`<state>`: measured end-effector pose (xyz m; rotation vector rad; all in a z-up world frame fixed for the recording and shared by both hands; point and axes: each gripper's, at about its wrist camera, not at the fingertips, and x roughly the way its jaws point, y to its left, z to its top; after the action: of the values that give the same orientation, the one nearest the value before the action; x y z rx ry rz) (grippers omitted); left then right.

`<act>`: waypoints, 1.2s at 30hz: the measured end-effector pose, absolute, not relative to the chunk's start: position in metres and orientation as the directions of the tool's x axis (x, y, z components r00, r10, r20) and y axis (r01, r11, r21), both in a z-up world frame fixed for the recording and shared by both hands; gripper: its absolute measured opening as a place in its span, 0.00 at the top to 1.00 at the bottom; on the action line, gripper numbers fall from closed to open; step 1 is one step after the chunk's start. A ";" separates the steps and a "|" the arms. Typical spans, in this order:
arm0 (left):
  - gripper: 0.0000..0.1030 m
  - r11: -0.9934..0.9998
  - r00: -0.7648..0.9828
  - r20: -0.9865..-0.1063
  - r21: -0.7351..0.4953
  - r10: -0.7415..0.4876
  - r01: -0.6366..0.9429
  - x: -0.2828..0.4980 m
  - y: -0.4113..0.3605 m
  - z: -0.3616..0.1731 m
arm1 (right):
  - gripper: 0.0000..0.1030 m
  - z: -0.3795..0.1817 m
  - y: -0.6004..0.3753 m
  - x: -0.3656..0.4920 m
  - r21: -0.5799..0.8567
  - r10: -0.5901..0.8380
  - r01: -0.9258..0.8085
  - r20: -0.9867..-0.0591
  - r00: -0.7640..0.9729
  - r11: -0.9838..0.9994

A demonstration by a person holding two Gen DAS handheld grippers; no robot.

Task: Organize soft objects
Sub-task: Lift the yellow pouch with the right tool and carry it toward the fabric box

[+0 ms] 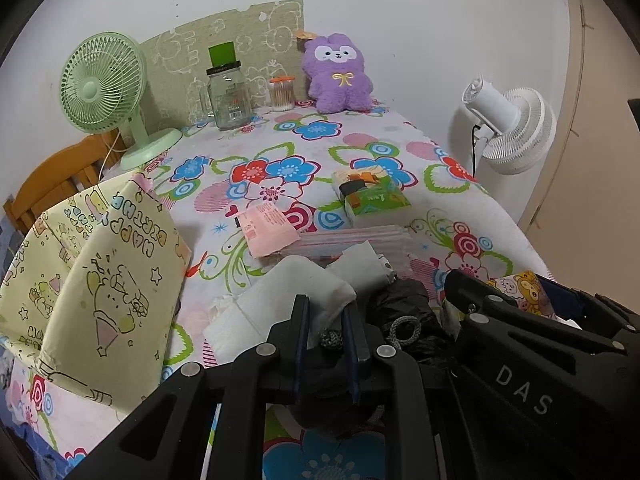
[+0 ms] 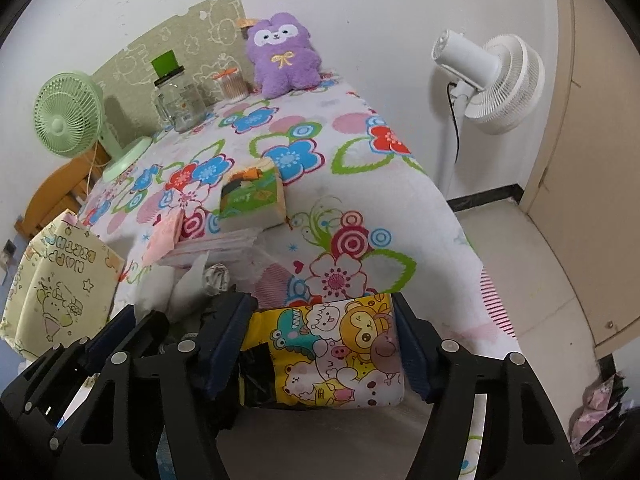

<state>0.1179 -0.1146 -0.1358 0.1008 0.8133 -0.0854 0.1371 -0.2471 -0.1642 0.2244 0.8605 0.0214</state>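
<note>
My left gripper [image 1: 326,326] is shut on a grey-white cord of a black fabric pouch [image 1: 404,308] near the table's front edge. A white folded cloth [image 1: 276,300] lies just beyond its fingers. My right gripper [image 2: 322,344] has its jaws wide around a yellow cartoon-print tissue pack [image 2: 332,356], one finger on each side; it shows at the right in the left wrist view [image 1: 520,288]. A purple plush toy [image 1: 340,74] sits upright at the back of the table against the wall.
A yellow "Happy Birthday" paper bag [image 1: 92,280] stands at the front left. A green tissue pack [image 1: 370,196], pink packet [image 1: 268,228] and zip bags lie mid-table. Green desk fan [image 1: 108,92], glass jar [image 1: 228,96] and cotton swabs [image 1: 282,94] stand at the back. A white floor fan [image 2: 492,84] stands right.
</note>
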 end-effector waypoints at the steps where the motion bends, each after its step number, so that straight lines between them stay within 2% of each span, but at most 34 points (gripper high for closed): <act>1: 0.87 0.992 0.687 -0.725 0.052 -0.042 0.115 0.117 -0.113 -0.134 | 0.31 -0.161 -0.246 0.136 0.202 0.107 0.071 -0.746 0.658 0.977; 18: 0.92 0.994 0.740 -0.667 -0.004 -0.086 0.113 0.110 -0.096 -0.087 | 0.32 -0.104 -0.221 0.121 0.176 0.106 0.019 -0.669 0.736 0.984; 36: 0.92 0.992 0.777 -0.618 -0.039 -0.117 0.119 0.091 -0.077 -0.036 | 0.32 -0.044 -0.196 0.102 0.144 0.114 -0.035 -0.590 0.799 0.989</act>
<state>0.0909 -0.0772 -0.0357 0.0021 0.6686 -0.1275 0.1019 -0.1962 -0.0444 0.1278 0.6406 0.0803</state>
